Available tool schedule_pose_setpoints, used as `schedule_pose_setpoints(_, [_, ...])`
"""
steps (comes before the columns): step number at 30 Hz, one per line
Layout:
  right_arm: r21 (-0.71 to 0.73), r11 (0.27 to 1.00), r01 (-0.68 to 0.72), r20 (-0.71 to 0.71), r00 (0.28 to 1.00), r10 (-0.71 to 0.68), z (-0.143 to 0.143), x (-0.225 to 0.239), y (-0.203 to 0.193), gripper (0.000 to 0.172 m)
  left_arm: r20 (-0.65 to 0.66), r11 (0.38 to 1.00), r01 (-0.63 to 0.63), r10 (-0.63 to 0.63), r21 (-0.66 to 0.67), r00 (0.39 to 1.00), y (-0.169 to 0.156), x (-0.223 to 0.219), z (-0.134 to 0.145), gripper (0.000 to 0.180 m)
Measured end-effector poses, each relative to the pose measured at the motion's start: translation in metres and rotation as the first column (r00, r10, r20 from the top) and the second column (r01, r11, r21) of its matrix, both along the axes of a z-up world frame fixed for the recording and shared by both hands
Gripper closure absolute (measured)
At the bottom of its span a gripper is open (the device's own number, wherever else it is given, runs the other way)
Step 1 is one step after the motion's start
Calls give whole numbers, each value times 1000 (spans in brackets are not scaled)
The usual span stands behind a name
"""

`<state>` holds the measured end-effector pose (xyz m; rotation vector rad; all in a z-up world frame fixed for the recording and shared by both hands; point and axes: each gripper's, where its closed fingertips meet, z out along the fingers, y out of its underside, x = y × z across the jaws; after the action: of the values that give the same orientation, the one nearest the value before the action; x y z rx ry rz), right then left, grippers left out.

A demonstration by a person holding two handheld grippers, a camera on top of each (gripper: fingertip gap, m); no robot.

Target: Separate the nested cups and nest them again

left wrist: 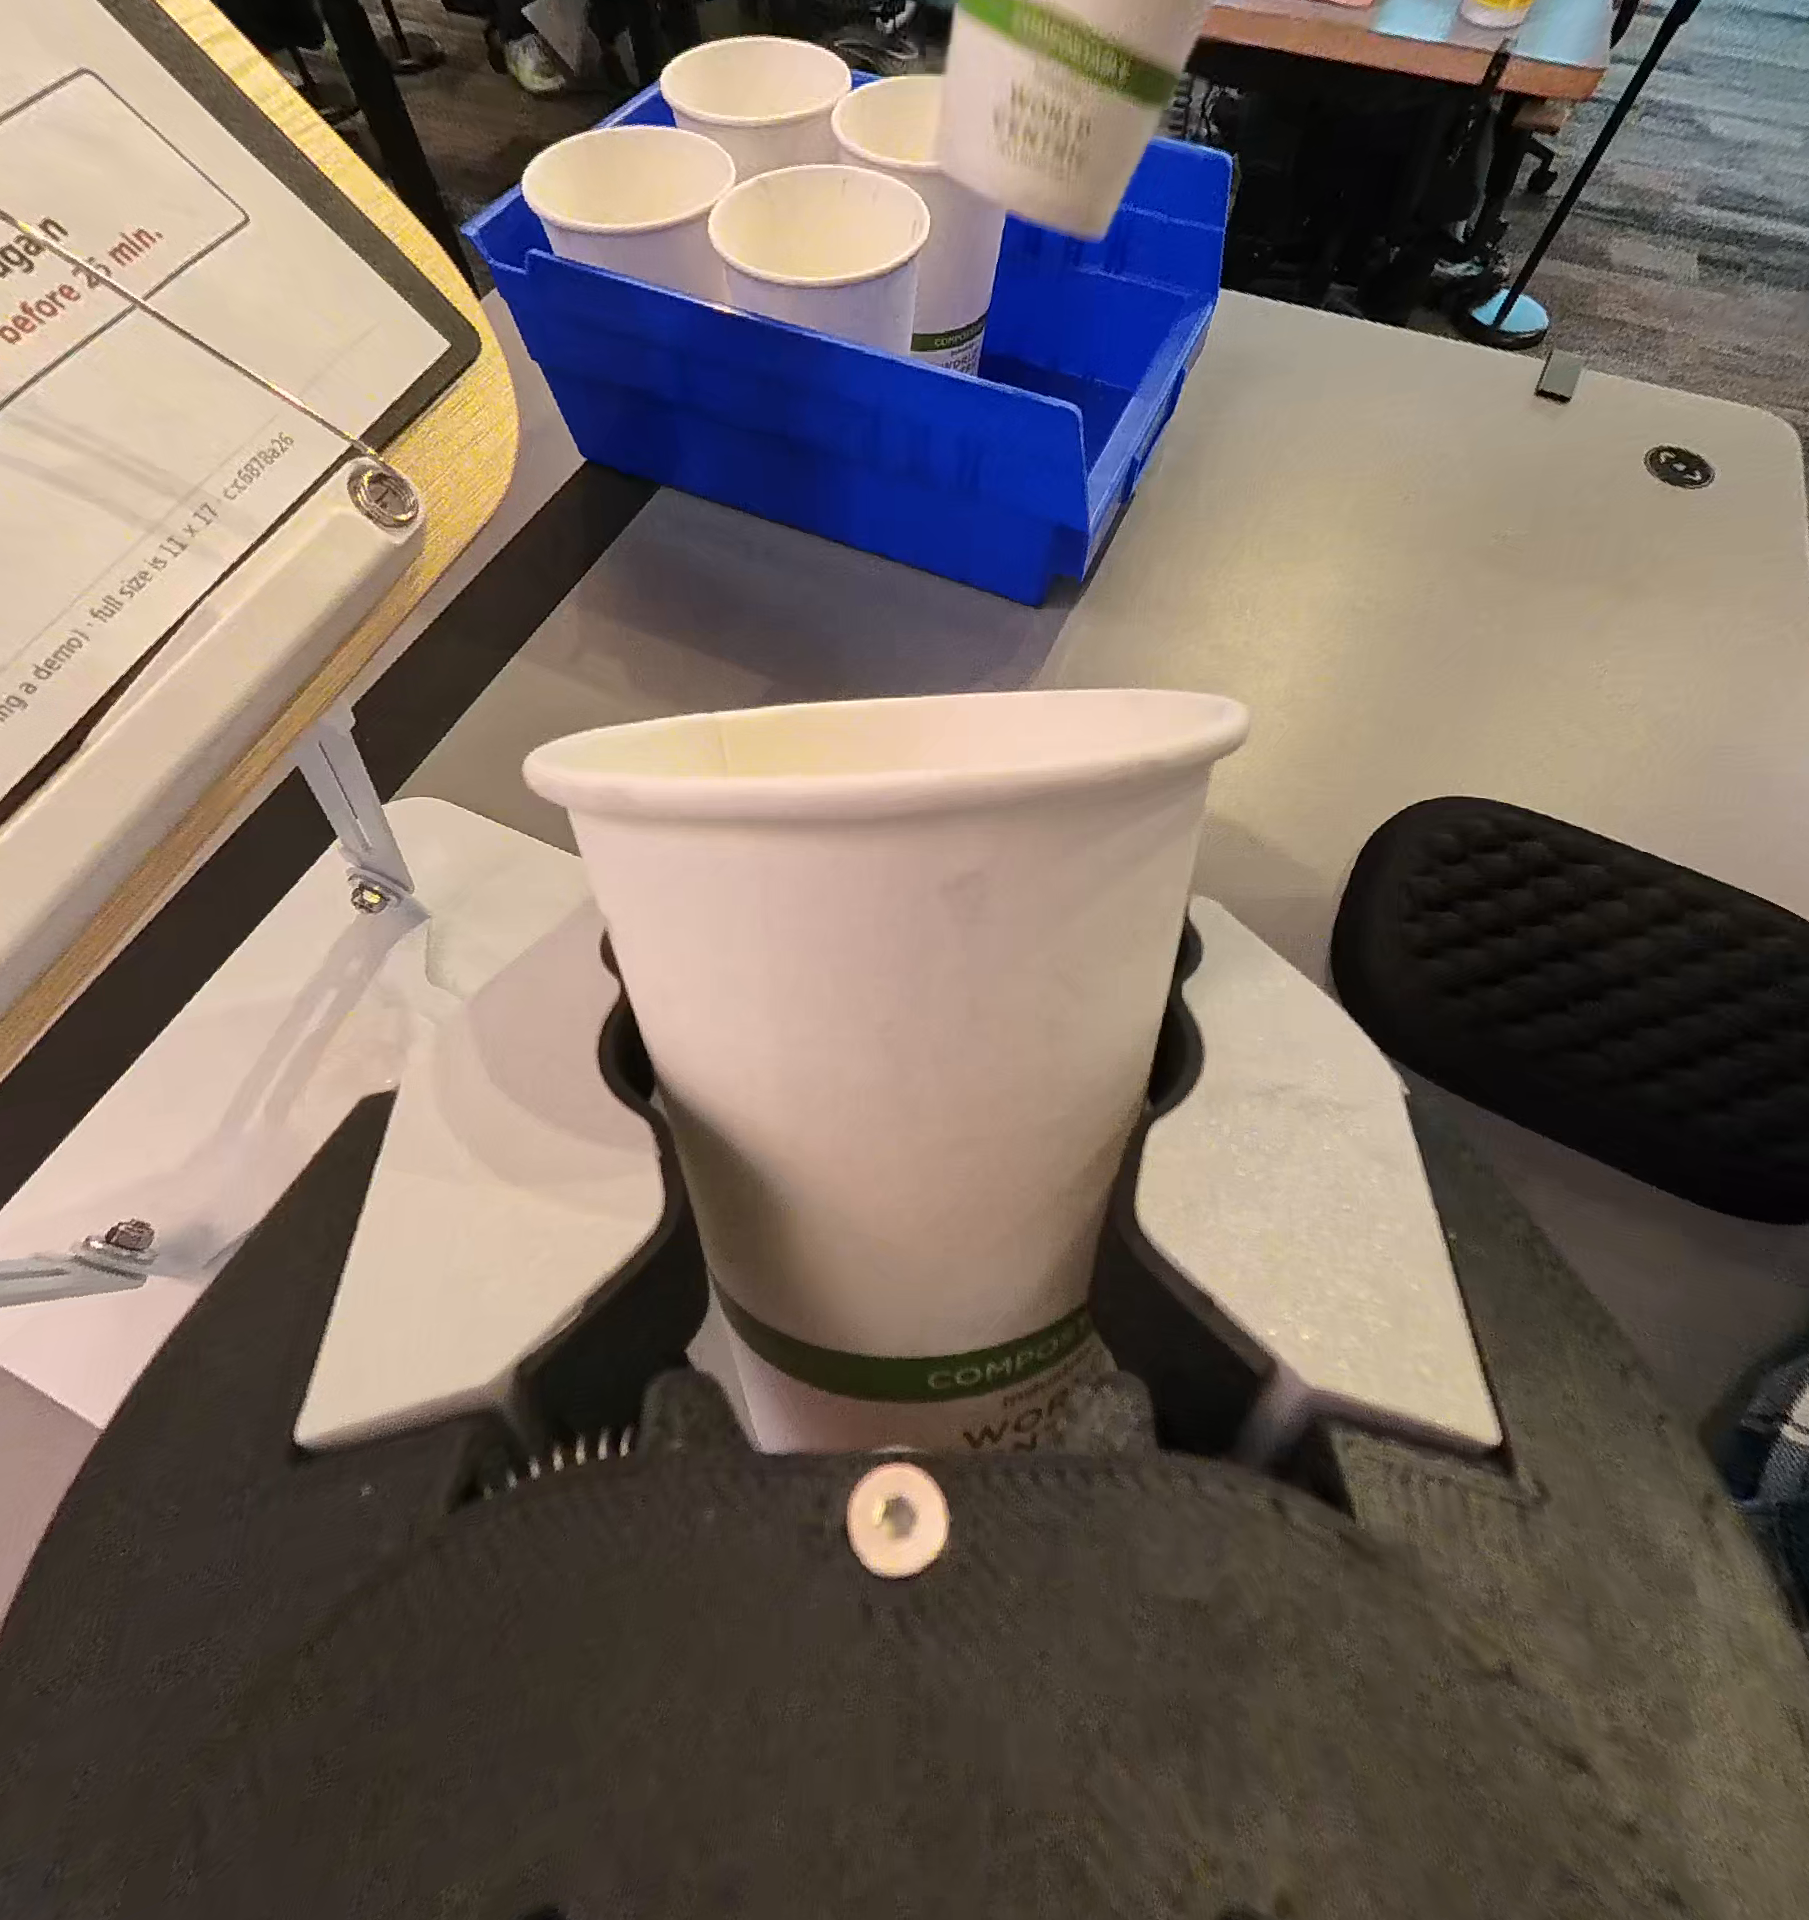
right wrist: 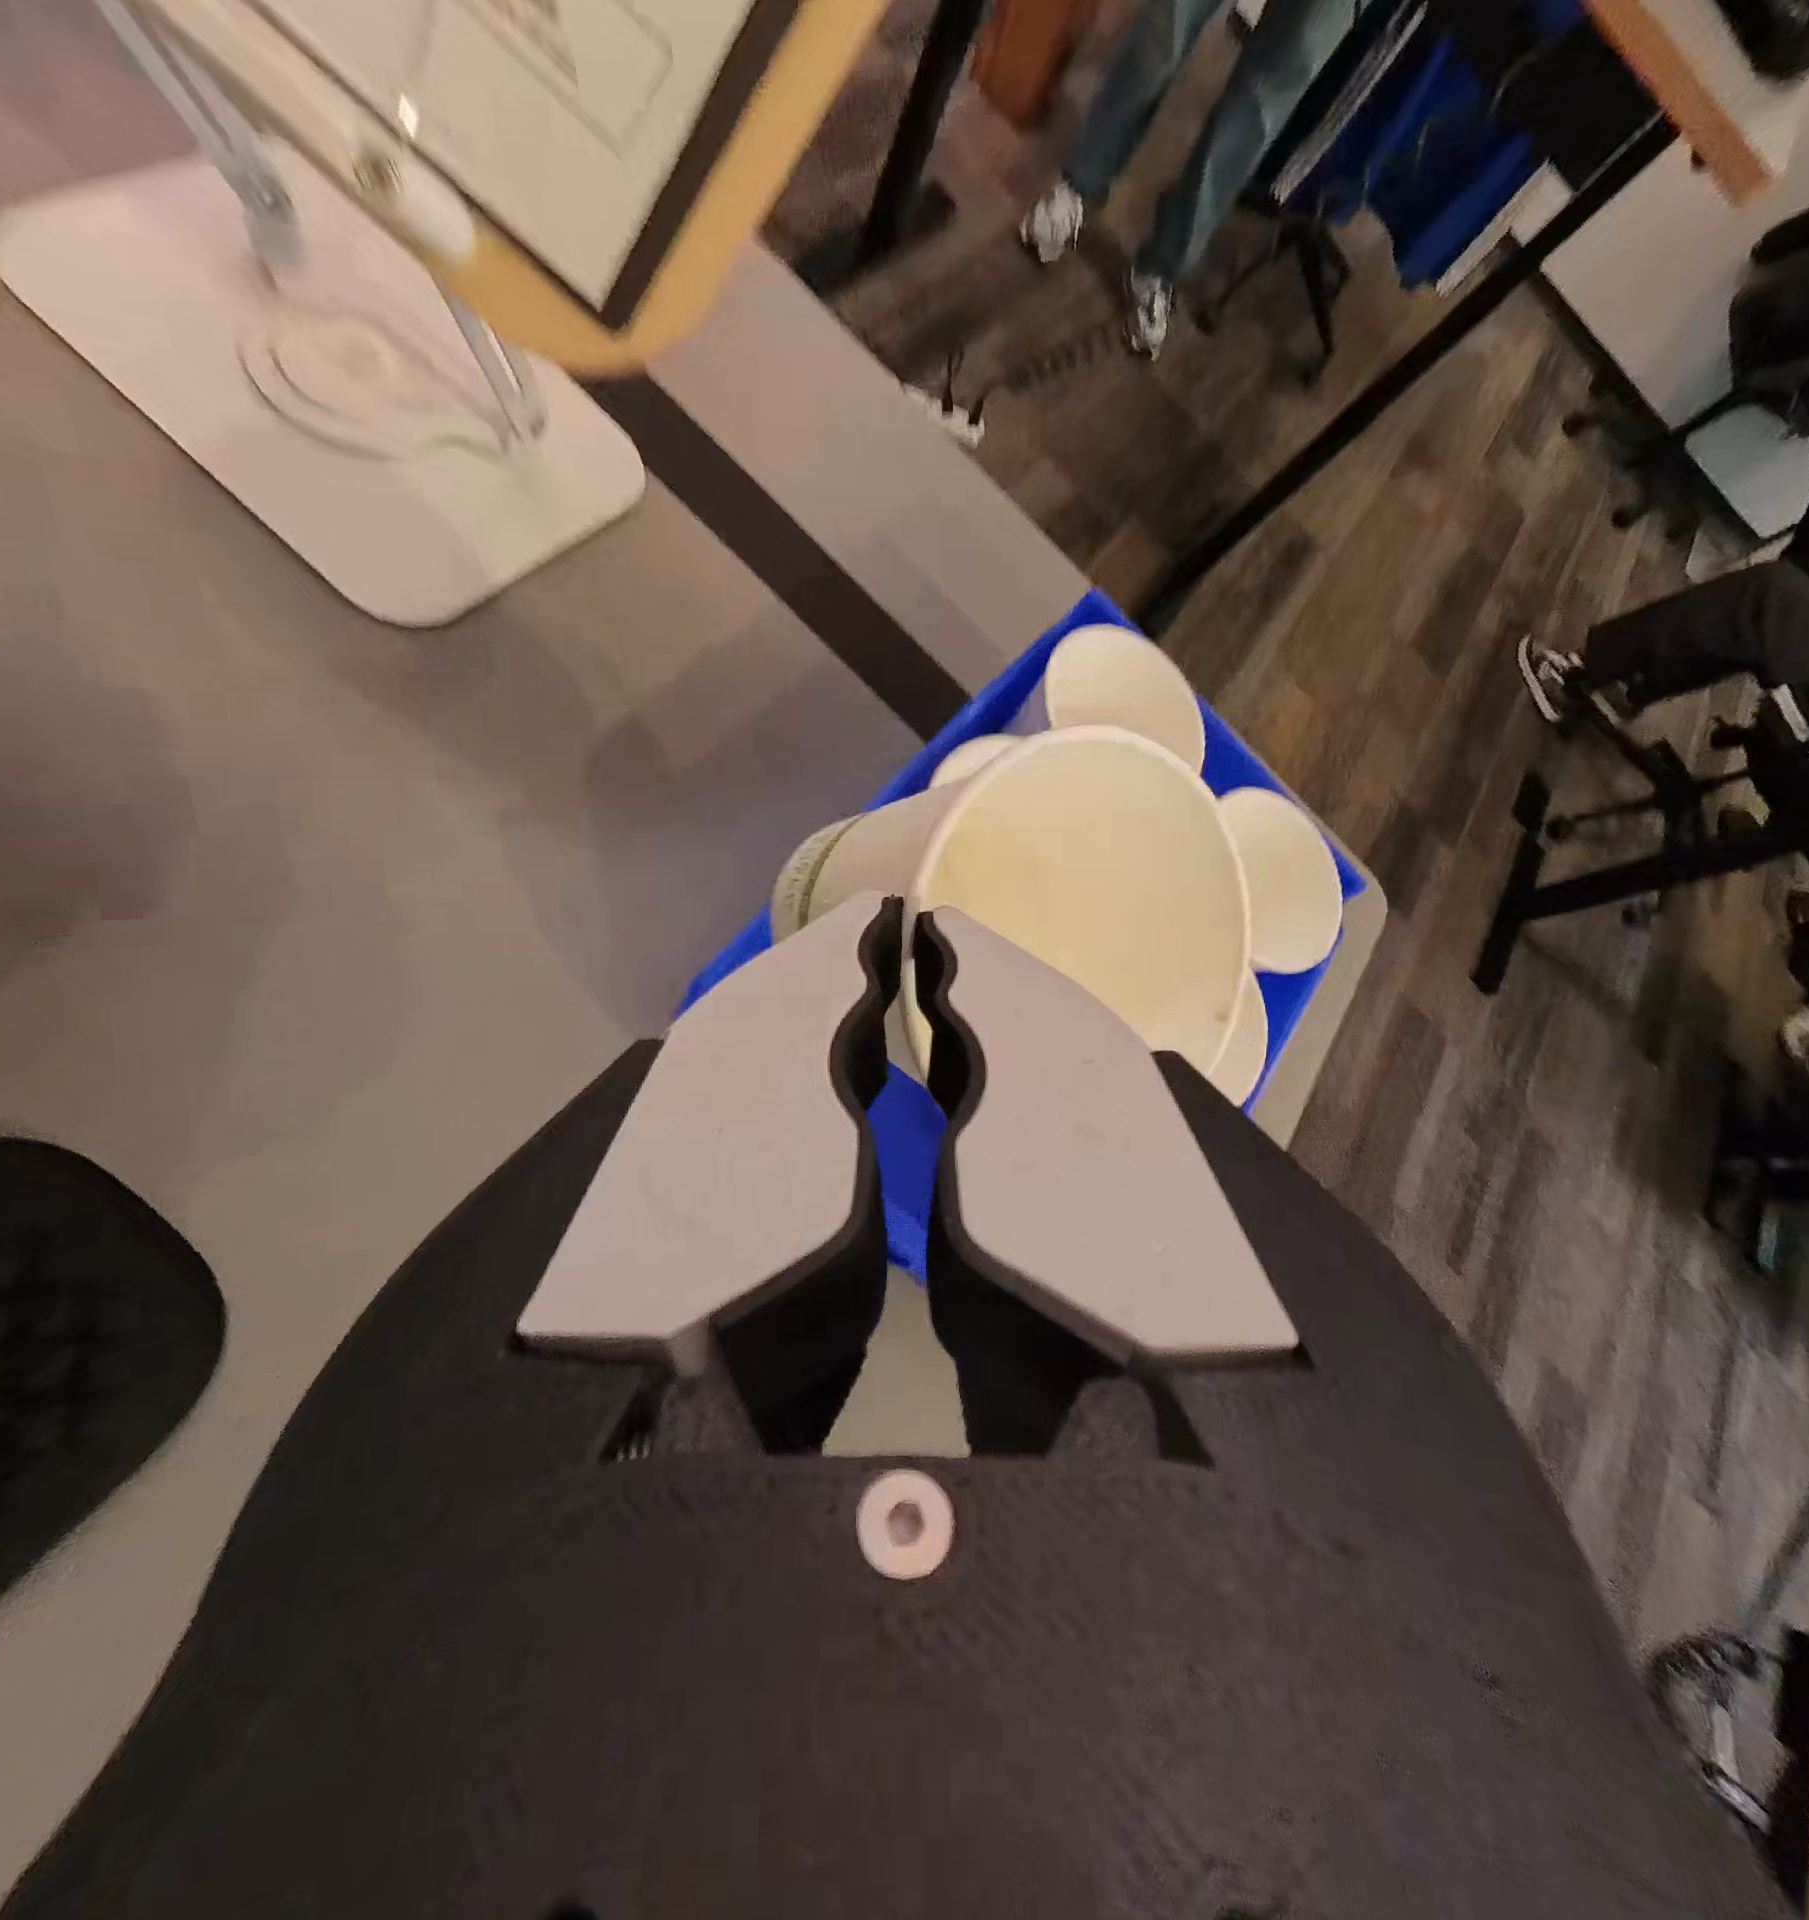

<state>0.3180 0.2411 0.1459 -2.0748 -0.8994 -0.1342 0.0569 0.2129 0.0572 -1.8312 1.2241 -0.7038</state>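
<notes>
Left wrist view. Nearest the lens, the black-bodied left gripper [left wrist: 895,997] with pale grey fingers [left wrist: 1284,1122], spread wide around a white paper cup with a green band near its base [left wrist: 879,1018]. Cup upright, mouth up, base deep toward the gripper body; dark inner pads touching both cup walls, apparently a side grasp keeping the mouth free to receive another cup. Beyond, bare grey tabletop [left wrist: 1399,582], then a blue plastic bin [left wrist: 879,416] holding four more upright white cups [left wrist: 817,239]. Above the bin, at the top edge, a second white banded cup [left wrist: 1056,114] hanging tilted in the air, blurred. To the right, a black quilted pad [left wrist: 1606,997]; to the left, a tilted sign board on a white stand [left wrist: 152,416]. Open room mostly in the middle strip between held cup and bin.

Right wrist view. Nearest, the right gripper [right wrist: 908,914], fingers [right wrist: 1066,1091] nearly closed, pinching the rim wall of that airborne white cup [right wrist: 1076,883], one finger outside, one inside; rim pinch likely chosen for lifting it free. Directly below, the bin and its cups; table edge and wood-look floor [right wrist: 1451,935] just beside. Clear tabletop to the left, well apart from the stand's white base [right wrist: 360,468].
</notes>
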Motion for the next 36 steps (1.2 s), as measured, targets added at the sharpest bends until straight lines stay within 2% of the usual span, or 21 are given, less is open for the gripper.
schedule_pose_setpoints(5, [-72, 997, 17, 69, 998, -12, -52, 6, 6, 169, -4, 1000, 0, 0, 0, 1000, -1, -1, 0, 86])
schedule_pose_setpoints(11, [-140, 990, 9, 150, 989, 12, -102, 4, 12, 169, -4, 1000, -7, 7, -5, 1000, -2, -4, 0, 86])
schedule_pose_setpoints(19, [-224, 975, 0, 198, 979, 45, -141, 1, 14, 169, -4, 1000, -2, 2, -12, 1000, -2, -3, -2, 86])
schedule_pose_setpoints(22, [-231, 973, -7, 191, 980, 52, -140, -3, 14, 168, -3, 1000, 0, 0, -15, 1000, -1, -2, -3, 86])
schedule_pose_setpoints(26, [-225, 974, 13, 197, 980, 32, -131, 0, 12, 133, 0, 1000, 7, -7, -15, 1000, -1, 1, -2, 86])
schedule_pose_setpoints(29, [-166, 986, -15, 181, 982, 45, -102, -8, 7, 128, 4, 1000, 17, -17, -19, 1000, -2, 3, -2, 86])
schedule_pose_setpoints(32, [-92, 977, -191, 16, 981, 194, -57, -57, -10, 134, 14, 999, 34, -33, -28, 999, -5, 7, -1, 86])
schedule_pose_setpoints(34, [-37, 932, -361, -105, 929, 355, -29, -104, -29, 136, 31, 998, 52, -51, -38, 998, -8, 12, 1, 86])
schedule_pose_setpoints(36, [1, 859, -511, -166, 847, 504, -13, -149, -51, 137, 39, 996, 72, -70, -47, 997, -11, 16, 2, 86])
